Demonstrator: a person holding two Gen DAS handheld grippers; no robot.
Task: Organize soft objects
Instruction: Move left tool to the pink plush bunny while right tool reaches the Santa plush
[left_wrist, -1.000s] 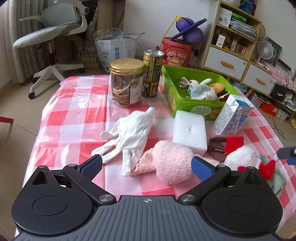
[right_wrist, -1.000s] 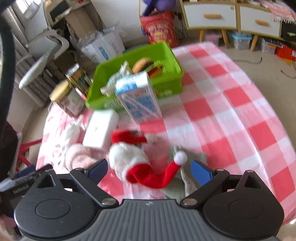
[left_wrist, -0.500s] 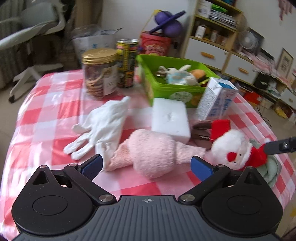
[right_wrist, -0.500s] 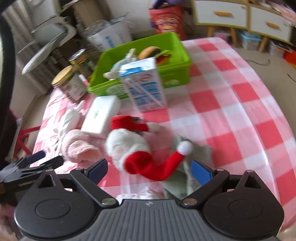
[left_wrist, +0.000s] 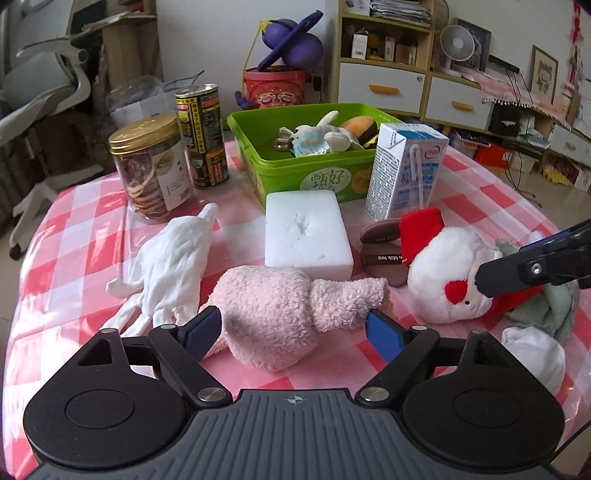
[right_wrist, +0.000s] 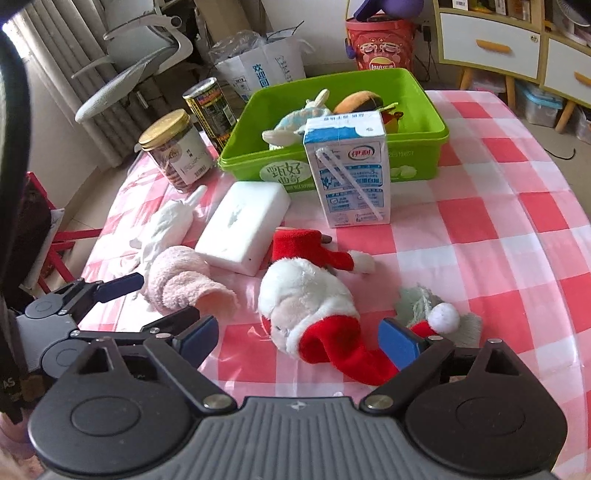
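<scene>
Closing in for pickups: the left gripper (left_wrist: 291, 330), jaws just narrowing, straddles the pink fluffy sock (left_wrist: 280, 310) ungripped; the right gripper (right_wrist: 297, 338), likewise narrowing, brackets the Santa plush (right_wrist: 306, 306). Next, pinch and carry to the far green bin (left_wrist: 306, 177).

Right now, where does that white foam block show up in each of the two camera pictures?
Left wrist view: the white foam block lies at the centre, just behind the pink fuzzy sock.
Right wrist view: the block lies left of centre, tilted, beside the Santa plush.
Shared landmark: the green bin directly behind it.
</scene>
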